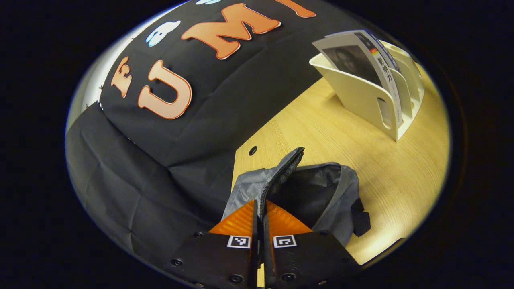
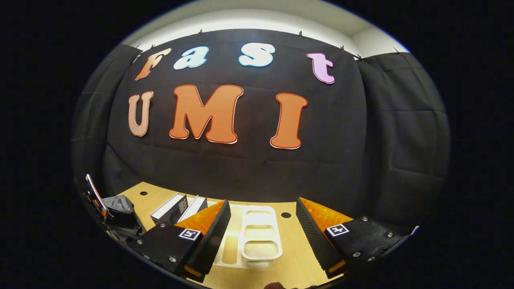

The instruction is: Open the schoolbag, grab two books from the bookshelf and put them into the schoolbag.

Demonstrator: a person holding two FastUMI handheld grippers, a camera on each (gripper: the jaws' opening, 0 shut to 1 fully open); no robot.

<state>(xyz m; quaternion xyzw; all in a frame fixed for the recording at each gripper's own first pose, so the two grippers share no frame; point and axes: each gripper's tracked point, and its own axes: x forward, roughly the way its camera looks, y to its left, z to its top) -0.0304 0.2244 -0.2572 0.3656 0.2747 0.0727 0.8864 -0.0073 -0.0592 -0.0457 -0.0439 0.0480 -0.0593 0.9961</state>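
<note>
A pale wood-grain surface (image 1: 333,132) is enclosed by the booth's black cloth wall, with a round hole seen in the wood ahead of the left gripper (image 1: 260,208). The opening step is judged in hand: the grey schoolbag's (image 1: 321,192) zipper edge (image 1: 281,168) is clenched between the left fingers and held up. The right gripper (image 2: 263,224) is released above the white bookshelf (image 2: 261,237), so next a book (image 2: 170,208) just beyond its left finger should be approached.

A light wooden table (image 1: 321,132) carried a grey schoolbag (image 1: 329,192) near its edge, with a white bookshelf (image 1: 361,96) standing well apart from it. 2 books (image 2: 176,208) leaned in the bookshelf's slots; 2 small holes pierced the tabletop.
</note>
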